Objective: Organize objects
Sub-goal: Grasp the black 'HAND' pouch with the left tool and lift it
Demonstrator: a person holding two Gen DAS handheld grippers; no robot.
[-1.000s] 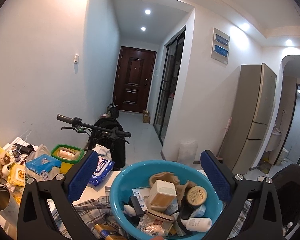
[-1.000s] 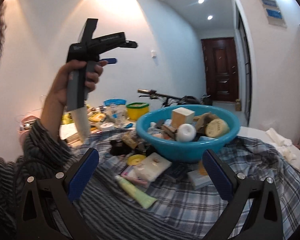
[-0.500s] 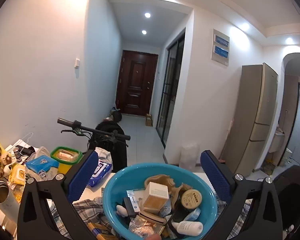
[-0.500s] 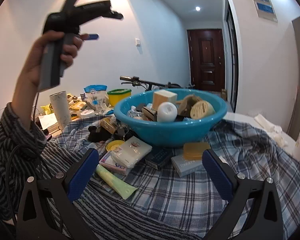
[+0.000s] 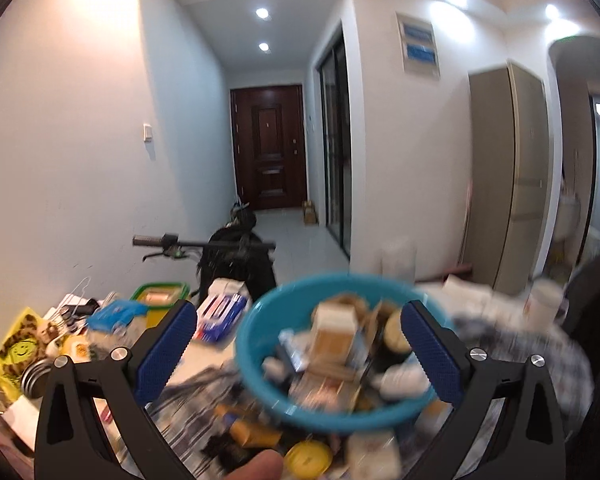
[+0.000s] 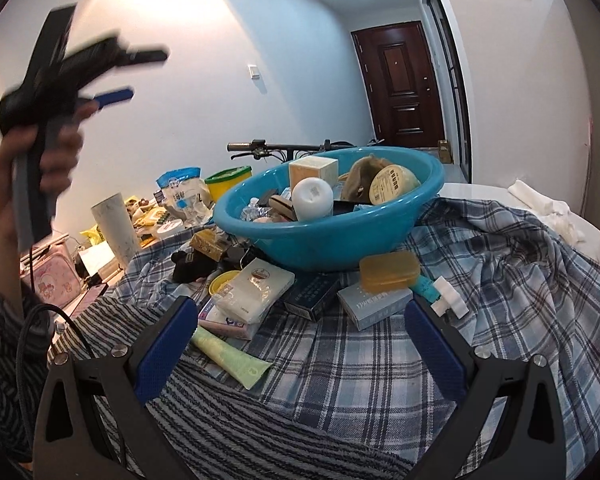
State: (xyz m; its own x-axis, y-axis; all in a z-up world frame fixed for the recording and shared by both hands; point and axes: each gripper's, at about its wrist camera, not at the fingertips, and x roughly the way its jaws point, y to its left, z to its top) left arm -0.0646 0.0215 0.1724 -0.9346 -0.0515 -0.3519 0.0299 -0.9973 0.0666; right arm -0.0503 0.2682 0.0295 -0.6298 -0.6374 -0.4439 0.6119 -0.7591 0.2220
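Right wrist view, from the left: a hand (image 6: 40,160) in a striped sleeve holds the left gripper (image 6: 112,76) raised in the air, blurred, its blue-padded fingers pointing toward the wall; from its own camera the jaws stand wide apart with nothing between them. Below it, a pale tumbler (image 6: 114,226) stands upright beside a pink case (image 6: 56,282) at the table's edge. On the plaid cloth (image 6: 500,280) lies a scatter of small items: a black plush toy (image 6: 192,266), a yellow lid (image 6: 222,282), a white tissue pack (image 6: 256,286), a pale green tube (image 6: 230,358), a dark box (image 6: 312,294), and an amber soap case (image 6: 388,270) resting on a grey-blue box (image 6: 376,304). Behind them sits the teal plastic basin (image 6: 324,236), round and shallow, heaped with a beige carton (image 6: 312,170), a white jar (image 6: 312,198) and a tan-lidded tub (image 6: 394,184). The right gripper (image 6: 300,344) hovers low over the cloth, its jaws spread wide and empty.
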